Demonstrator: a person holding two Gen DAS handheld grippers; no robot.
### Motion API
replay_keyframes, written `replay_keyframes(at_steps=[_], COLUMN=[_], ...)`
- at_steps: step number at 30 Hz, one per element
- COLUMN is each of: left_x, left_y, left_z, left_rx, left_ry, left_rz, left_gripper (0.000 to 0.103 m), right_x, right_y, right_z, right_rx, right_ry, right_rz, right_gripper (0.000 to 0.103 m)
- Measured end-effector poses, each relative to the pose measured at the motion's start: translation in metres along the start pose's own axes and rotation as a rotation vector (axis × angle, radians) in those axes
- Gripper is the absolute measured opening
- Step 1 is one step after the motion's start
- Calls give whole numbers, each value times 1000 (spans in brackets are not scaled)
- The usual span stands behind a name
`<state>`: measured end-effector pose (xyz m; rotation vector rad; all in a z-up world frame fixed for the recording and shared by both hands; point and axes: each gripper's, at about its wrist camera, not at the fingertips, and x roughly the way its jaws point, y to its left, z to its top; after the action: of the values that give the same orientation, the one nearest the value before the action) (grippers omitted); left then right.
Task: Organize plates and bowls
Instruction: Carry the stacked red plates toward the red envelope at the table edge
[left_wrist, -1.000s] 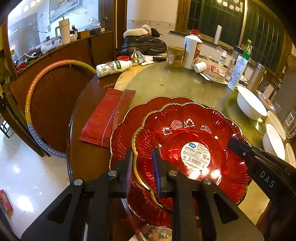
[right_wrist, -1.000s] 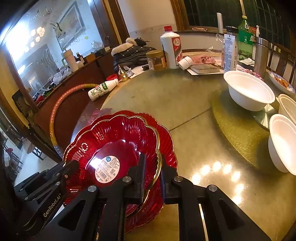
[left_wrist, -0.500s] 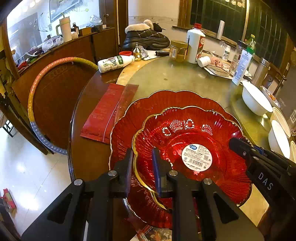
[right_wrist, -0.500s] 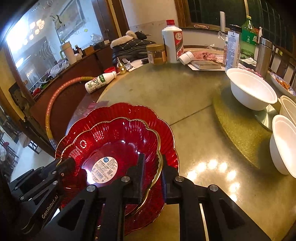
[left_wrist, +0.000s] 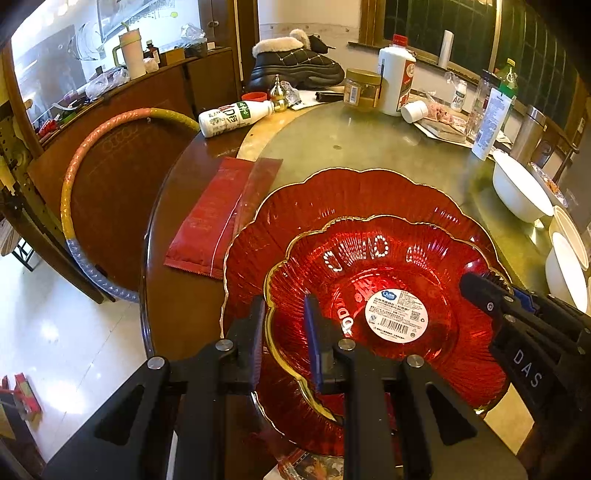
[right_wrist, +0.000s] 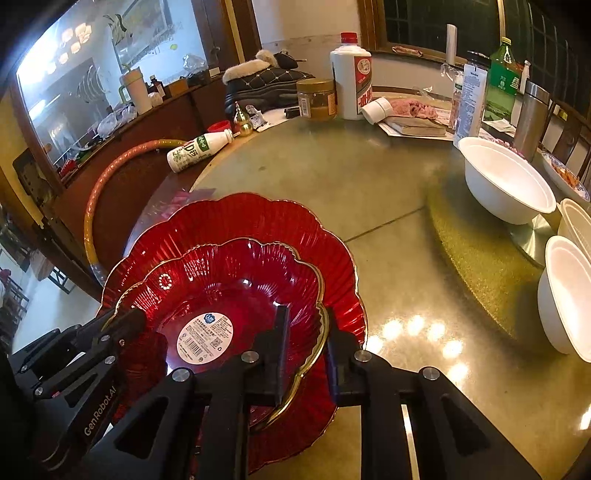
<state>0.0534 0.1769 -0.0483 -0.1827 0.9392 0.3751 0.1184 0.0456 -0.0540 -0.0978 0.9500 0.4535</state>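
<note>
Red ribbed glass dominates both views: a smaller scalloped plate (left_wrist: 373, 295) with a gold rim and a round white barcode sticker (left_wrist: 397, 316) at its centre sits nested on a larger scalloped plate (left_wrist: 332, 199) of the same translucent, fluted material. The pair rests at the near edge of the round counter (right_wrist: 369, 177), whose glossy greenish glass top reflects ceiling lights.

The left claw (left_wrist: 282, 317) straddles the gilded rim of the smaller plate on its left side, one matte black finger outside and one inside, the gap narrow and closed on that rim. The right claw (right_wrist: 304, 332) straddles the rim on the opposite side in the same way; its jaws have just been easing apart slightly, with the rim between them, and the pads still look pressed to it.

Smooth white bowls (right_wrist: 506, 181) with thin flared lips stand well apart to the right, on and beside a raised turntable. A flat red foil packet (left_wrist: 221, 218) lies just beside the plates on the dark wooden border of the counter.
</note>
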Motion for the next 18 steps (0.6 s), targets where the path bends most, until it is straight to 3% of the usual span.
replay_keyframes(at_steps=[11,14,18], left_x=[-1,-3,-13], left_y=[0,-1,-1], left_z=[1,1,1], left_rx=[-7,-1,-2], left_ry=[17,17,-19], left_rz=[-2,-8,-4], left_gripper=[20,28,52], right_x=[0,-2,-9], right_y=[0,0,2], right_z=[1,1,2], right_rx=[-1,0,-6], right_ry=[8,9,-13], right_rz=[-1,6,4], right_gripper=[20,21,30])
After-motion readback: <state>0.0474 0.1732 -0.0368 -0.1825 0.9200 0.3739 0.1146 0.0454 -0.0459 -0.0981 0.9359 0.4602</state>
